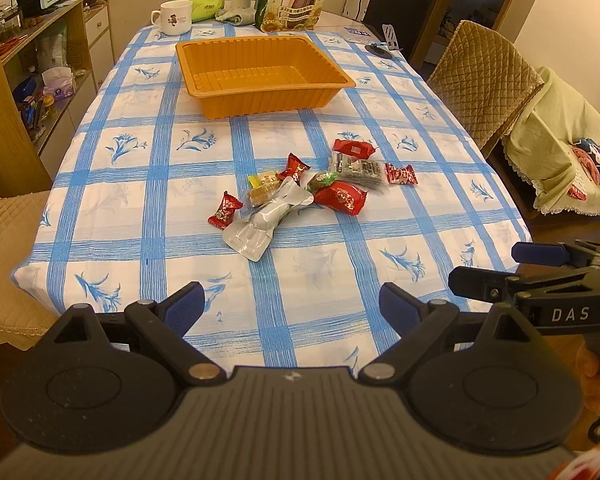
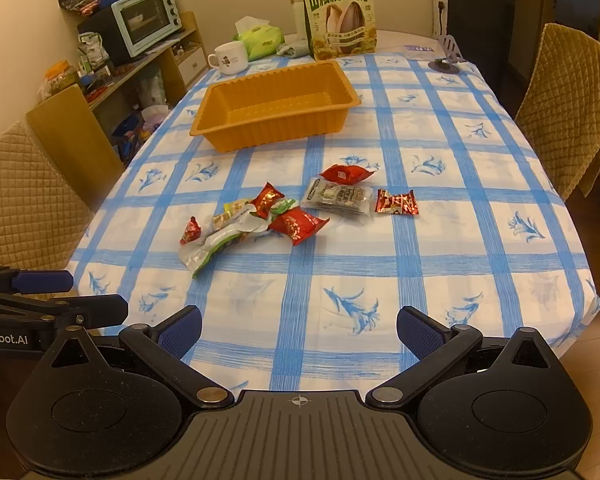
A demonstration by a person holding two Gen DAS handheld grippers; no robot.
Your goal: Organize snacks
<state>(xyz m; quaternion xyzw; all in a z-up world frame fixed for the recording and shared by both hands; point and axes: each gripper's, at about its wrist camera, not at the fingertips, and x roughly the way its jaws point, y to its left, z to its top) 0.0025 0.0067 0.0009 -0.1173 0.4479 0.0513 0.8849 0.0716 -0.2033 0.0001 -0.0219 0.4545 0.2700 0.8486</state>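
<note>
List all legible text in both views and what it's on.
"山核桃味瓜子": big sunflower seed bag at the table's far end.
"DAS": right gripper's side, seen from the left wrist view.
"nRobot.AI" (start cut off): left gripper's side, seen from the right wrist view.
Too small or blurred: bag's smaller print, snack wrappers, mug, tissue pack.

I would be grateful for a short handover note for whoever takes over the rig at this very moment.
Left gripper: open, empty, hovering over the near table edge.
Right gripper: open, empty, beside it.
Orange tray: mid-table, farther back, nothing in it.
Snack pile: loose on the checked tablecloth, nearer than the tray; one red candy lies apart at its right.
Done: nothing yet.
Left: presumably move every snack into the tray.
</note>
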